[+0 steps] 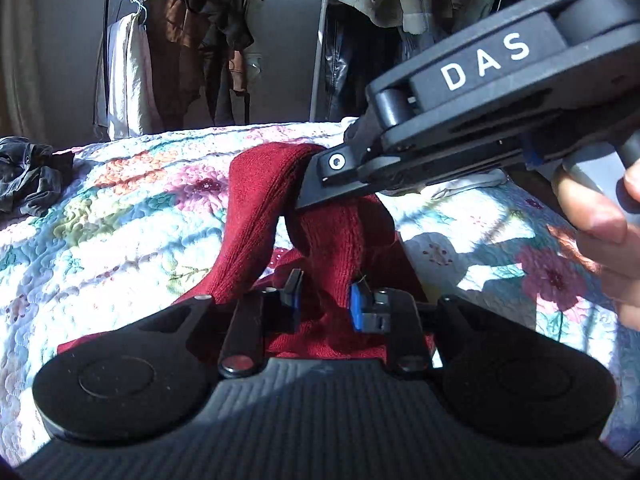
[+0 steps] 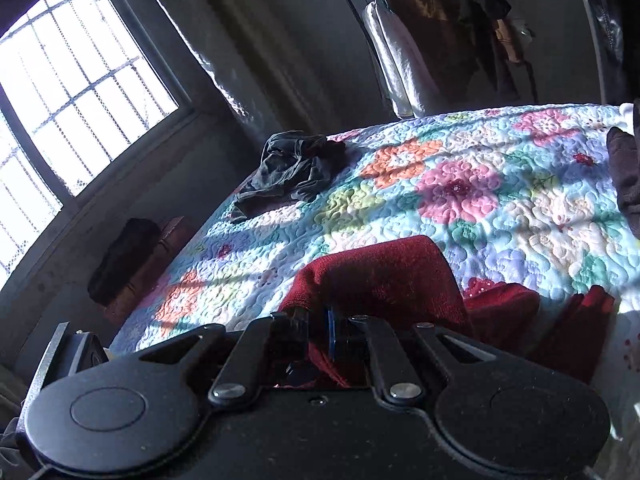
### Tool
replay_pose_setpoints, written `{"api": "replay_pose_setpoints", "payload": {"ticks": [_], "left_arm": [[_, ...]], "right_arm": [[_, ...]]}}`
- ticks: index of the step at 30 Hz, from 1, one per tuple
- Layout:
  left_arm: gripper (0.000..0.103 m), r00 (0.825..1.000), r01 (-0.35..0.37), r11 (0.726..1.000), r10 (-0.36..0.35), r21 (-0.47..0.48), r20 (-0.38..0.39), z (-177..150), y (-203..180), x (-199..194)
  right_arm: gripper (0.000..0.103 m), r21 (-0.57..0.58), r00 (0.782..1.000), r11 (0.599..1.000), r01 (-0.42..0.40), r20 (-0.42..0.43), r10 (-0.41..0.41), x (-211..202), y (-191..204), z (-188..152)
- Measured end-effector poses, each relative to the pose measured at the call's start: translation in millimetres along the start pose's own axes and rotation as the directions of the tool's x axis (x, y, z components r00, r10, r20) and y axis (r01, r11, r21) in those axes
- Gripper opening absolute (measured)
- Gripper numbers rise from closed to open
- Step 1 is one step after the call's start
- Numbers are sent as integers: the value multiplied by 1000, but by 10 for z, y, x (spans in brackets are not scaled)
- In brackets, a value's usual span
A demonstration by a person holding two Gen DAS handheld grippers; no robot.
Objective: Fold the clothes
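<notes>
A dark red knitted garment [image 1: 256,224] lies on the floral quilt [image 1: 120,208], with part of it lifted. In the left wrist view my right gripper [image 1: 308,196] comes in from the upper right and is shut on a raised fold of the red garment. My left gripper [image 1: 324,300] sits just below it; its blue-padded fingers [image 1: 356,308] stand apart with red fabric between them, not pinched. In the right wrist view my right gripper [image 2: 320,332] is closed on the red garment [image 2: 384,280], which drapes over the fingers.
A crumpled grey garment [image 2: 292,168] lies at the far left of the quilt [image 2: 480,184]. Clothes racks with hanging clothes [image 1: 188,40] stand behind the bed. A barred window [image 2: 72,92] is at left. A brown garment [image 2: 624,176] sits at the right edge.
</notes>
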State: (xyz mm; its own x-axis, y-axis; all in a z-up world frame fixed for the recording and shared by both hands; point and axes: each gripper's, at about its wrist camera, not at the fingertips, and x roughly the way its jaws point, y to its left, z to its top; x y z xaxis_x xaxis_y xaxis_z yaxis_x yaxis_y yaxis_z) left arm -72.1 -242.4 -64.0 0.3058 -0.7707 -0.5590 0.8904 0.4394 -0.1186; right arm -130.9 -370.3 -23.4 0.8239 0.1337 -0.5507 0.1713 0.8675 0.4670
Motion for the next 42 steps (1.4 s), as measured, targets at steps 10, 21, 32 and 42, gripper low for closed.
{"api": "replay_pose_setpoints", "payload": {"ticks": [10,21,32,42], "left_arm": [[7,996,-84,974,82,-212,-19,60,667,-35],[3,957,-178,853,266,-491,116,-68,1649,-478],[7,994,-108,836,102,-538,-40,-510,1500,-226],[54,985,-128,782,28,-611,-170,-783,1488,67]], "right_arm": [[12,15,999,1000,9,-52,-8,-6,-250,-210],[18,-112,973,974,198,-99,-209,104,-480,-514],[50,-324,953,918,228,-119,-278,523,-368,-736],[38,-394,950,894,216,-126,-285,908,-310,-749]]}}
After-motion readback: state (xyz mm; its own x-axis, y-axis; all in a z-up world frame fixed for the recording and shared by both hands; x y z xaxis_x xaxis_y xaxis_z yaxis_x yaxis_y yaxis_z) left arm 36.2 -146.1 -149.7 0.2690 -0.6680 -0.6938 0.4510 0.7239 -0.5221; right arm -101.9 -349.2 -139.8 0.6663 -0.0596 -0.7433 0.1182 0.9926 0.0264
